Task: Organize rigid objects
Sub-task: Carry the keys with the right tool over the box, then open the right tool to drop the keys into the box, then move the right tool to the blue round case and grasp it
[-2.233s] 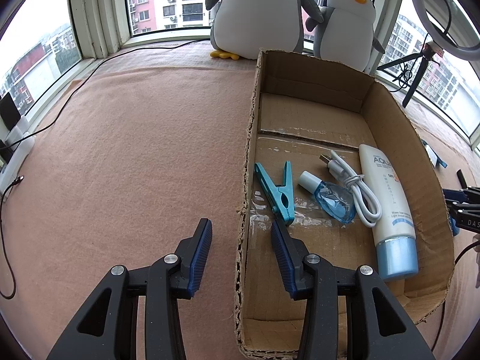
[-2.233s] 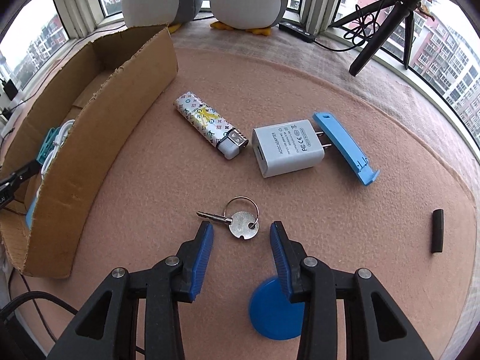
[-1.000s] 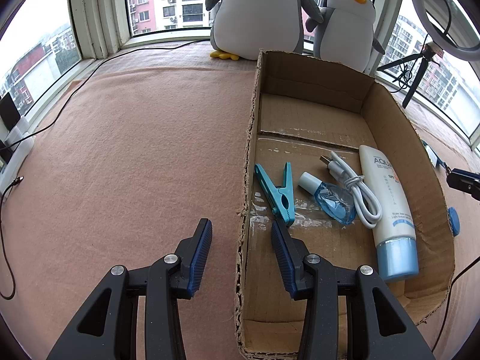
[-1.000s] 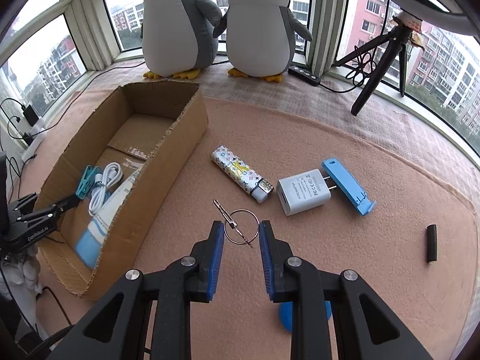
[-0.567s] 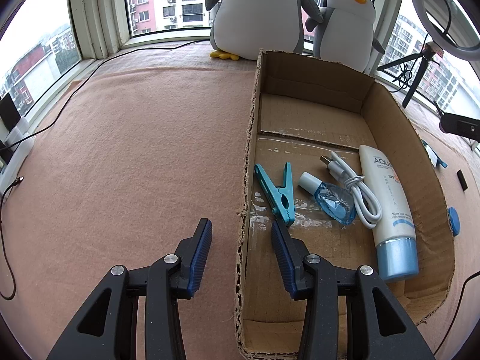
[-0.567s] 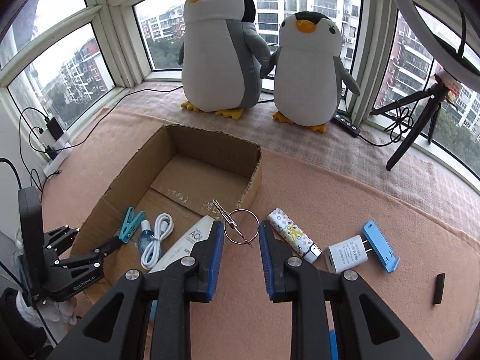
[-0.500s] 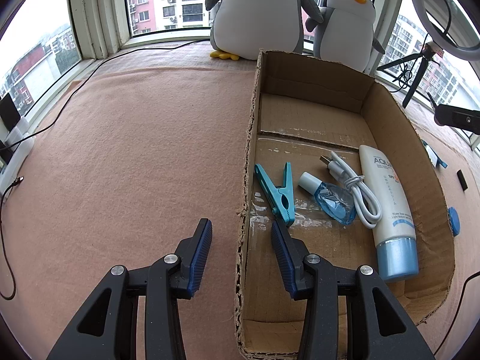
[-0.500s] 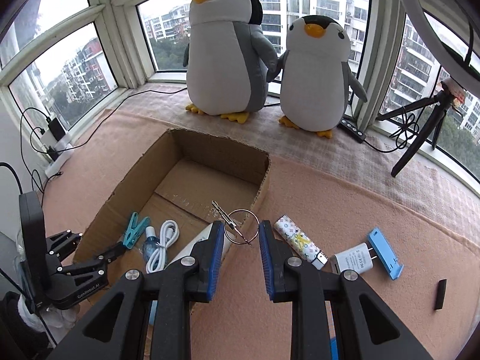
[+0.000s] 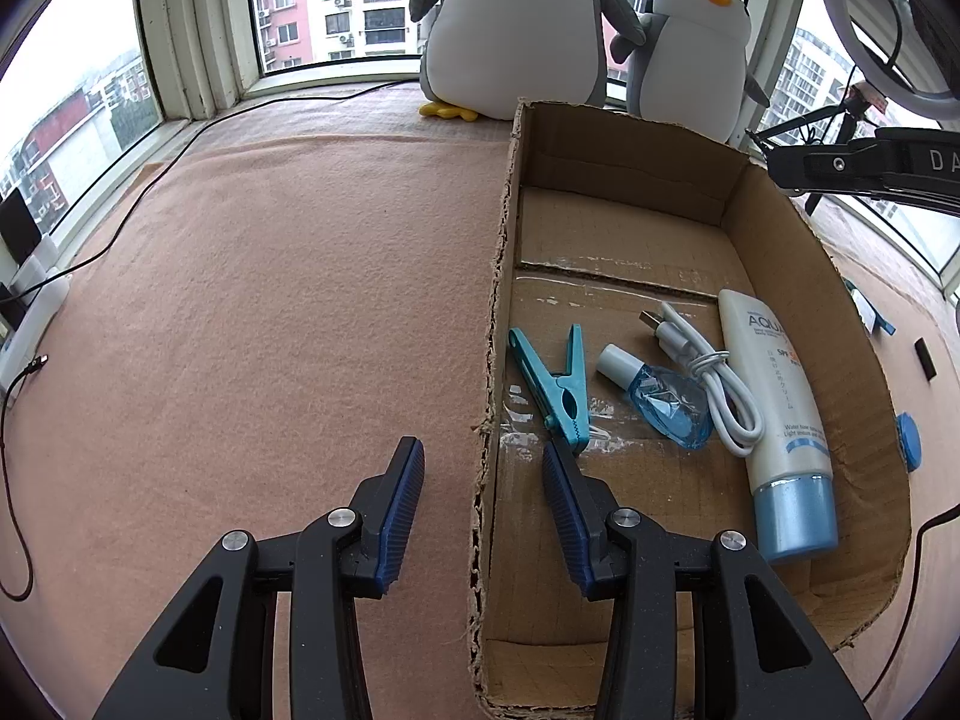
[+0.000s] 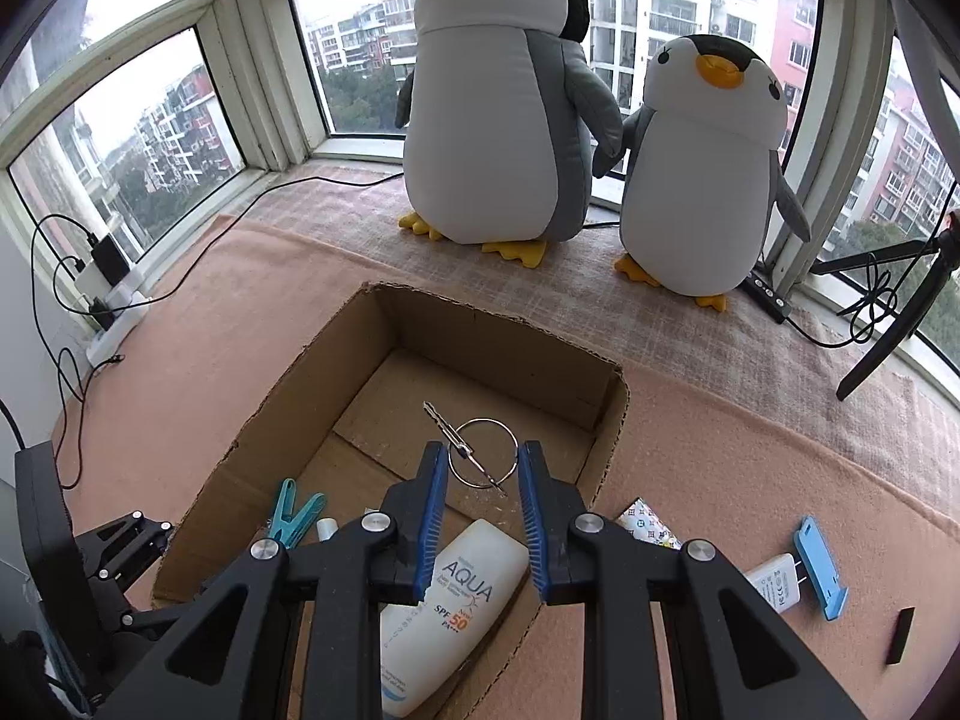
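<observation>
right gripper (image 10: 483,474) pinching the key ring (image 10: 483,452), key pointing up-left, hanging right over the cardboard box (image 10: 606,426) | left gripper (image 9: 483,474) wide open, empty, straddling the box's near wall

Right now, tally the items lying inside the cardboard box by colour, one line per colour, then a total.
Teal: 1, the clothespin
Clear blue: 1, the small bottle
White: 1, the USB cable
White with blue cap: 1, the sunscreen tube
Total: 4 lying in the cardboard box; the key ring in the right gripper above it is not counted.
</observation>
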### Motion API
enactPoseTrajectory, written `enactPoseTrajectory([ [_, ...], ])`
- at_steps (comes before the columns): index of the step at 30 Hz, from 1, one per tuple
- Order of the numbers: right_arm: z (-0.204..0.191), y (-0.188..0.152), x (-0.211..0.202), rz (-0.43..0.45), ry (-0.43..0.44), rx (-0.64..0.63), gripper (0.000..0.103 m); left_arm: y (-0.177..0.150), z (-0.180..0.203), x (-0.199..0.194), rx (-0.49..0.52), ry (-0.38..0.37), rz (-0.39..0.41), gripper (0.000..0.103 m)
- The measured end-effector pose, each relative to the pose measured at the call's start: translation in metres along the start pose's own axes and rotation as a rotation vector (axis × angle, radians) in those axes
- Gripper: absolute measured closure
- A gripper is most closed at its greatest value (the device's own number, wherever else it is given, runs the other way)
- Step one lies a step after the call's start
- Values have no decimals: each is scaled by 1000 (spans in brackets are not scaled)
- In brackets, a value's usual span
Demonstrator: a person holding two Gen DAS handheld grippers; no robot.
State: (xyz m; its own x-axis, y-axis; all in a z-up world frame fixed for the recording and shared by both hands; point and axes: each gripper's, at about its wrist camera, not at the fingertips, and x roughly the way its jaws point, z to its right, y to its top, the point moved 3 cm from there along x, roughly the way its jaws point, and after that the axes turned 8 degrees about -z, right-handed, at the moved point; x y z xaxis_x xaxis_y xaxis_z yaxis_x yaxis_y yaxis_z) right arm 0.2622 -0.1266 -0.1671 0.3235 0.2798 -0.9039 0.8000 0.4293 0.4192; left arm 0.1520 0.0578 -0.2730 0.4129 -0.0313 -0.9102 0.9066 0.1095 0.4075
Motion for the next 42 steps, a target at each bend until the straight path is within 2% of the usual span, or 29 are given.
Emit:
enactPoseTrajectory([
  [8,-3,4,8,-14,2,1,80,0,0,0,1,0,0,57],
  [10,-3,5,8,-13,-5,3,71,0,1,0,1,0,0,57],
  [11,-2,5,8,-13,-2,6,63,0,0,0,1,0,0,57],
  [12,-2,5,7,-12,2,8,61,0,0,0,0,0,0,57],
  [26,4,-2,-5,-7,14,39,57,0,1,0,1,1,0,57],
  [39,50,-45,-64,34,-6,163,57,0,0,0,4,3,1,57],
  [42,63,-56,-79,39,-33,185,57,1,0,-1,6,4,1,57],
])
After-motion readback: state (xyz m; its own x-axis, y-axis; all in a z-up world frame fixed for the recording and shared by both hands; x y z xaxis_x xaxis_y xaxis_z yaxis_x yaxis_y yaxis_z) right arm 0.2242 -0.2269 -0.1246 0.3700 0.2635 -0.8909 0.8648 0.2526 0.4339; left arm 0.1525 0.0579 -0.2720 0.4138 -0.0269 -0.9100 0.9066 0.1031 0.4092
